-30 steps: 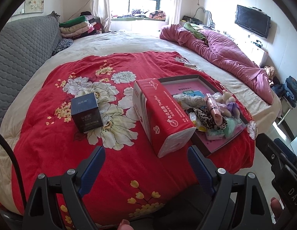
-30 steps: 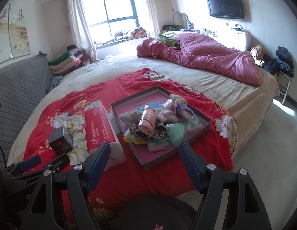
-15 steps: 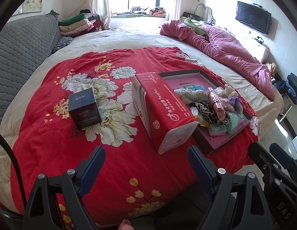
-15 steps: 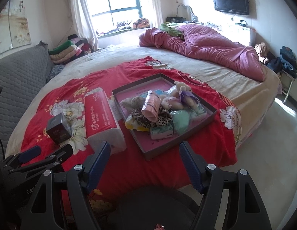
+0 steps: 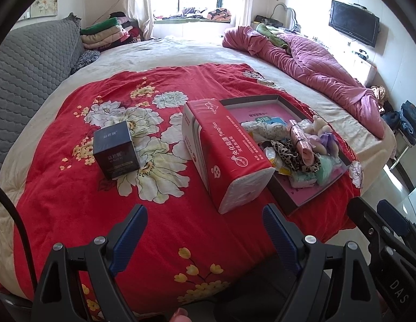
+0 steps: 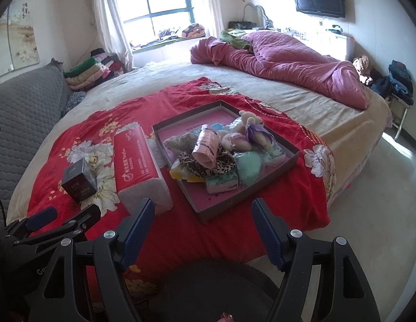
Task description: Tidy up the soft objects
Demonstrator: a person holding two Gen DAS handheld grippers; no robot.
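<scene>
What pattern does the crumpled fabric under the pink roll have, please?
Leopard print, brown and black; the leopard-print fabric shows best from the right wrist.

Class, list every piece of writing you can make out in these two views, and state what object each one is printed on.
"DAS": on the right tongs' body, seen at the left view's edge.
"Ge": on the left tongs' body, cut off in the right view.
Red tissue pack: Chinese characters and a Latin word, too blurred to read.
Dark box: label too blurred.
Tray floor: print unreadable.
</scene>
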